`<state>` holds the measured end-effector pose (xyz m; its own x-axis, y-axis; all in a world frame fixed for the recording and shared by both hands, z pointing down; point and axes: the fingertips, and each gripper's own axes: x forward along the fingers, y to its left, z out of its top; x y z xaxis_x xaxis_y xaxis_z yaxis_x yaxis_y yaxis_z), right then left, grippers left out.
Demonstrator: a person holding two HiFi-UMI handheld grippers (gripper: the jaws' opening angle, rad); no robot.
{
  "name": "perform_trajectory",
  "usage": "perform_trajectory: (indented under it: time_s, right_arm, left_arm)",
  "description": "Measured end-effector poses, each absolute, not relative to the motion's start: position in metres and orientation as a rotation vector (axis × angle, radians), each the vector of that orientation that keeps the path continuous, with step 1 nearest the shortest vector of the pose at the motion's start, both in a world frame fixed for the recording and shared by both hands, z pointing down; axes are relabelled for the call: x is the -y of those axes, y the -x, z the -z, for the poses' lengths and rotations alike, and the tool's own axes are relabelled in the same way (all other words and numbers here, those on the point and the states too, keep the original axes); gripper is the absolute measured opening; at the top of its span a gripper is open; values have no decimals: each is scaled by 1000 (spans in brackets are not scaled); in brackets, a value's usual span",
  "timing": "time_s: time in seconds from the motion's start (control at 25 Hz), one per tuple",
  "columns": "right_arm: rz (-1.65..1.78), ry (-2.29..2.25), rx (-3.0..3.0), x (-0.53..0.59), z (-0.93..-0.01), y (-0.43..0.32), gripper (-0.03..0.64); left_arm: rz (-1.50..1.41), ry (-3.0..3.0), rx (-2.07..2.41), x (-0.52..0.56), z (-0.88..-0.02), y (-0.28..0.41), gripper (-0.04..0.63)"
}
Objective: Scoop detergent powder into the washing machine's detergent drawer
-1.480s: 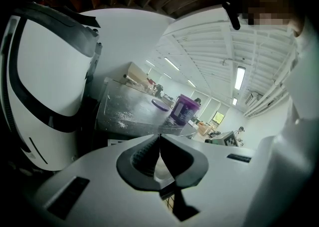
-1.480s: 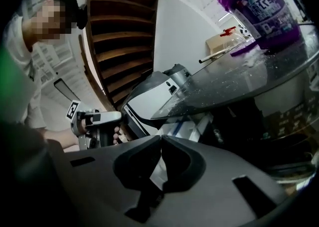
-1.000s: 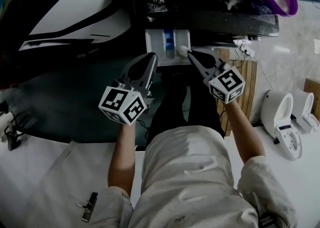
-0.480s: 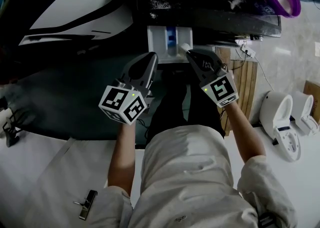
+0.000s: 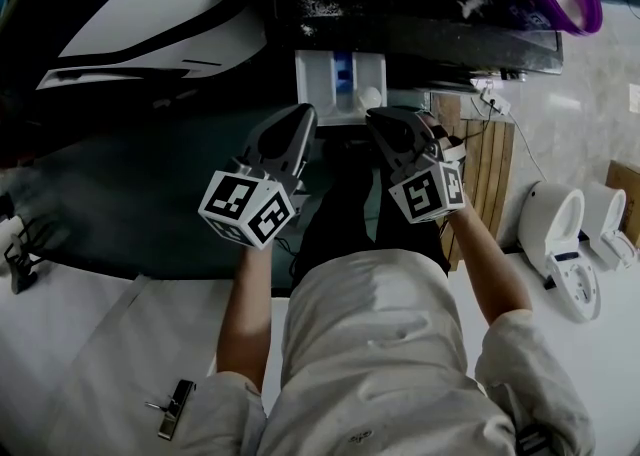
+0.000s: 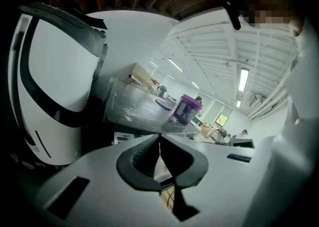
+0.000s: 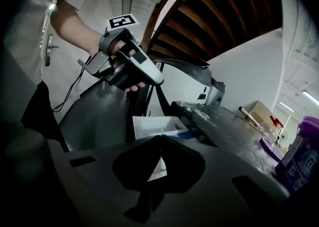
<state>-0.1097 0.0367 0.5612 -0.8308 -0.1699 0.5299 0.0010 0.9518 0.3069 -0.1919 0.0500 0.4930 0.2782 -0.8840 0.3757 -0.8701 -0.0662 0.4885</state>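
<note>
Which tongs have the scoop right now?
The right tongs, shut on the white scoop at the right side of the detergent drawer; the left tongs are shut on nothing.

The head view was dim and underexposed; both gripper views bowed, with black-vignetted edges (ceiling strip lights [image 6: 243,79] glared).
</note>
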Motion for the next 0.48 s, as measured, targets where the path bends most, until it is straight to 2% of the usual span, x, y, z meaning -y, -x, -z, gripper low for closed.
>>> perform_trajectory:
  time_s: [0.48]
  right_arm:
    - [705, -65, 2402, -47, -567, 110, 9]
  left_arm:
    - [34, -1916, 1574, -54, -493, 192, 20]
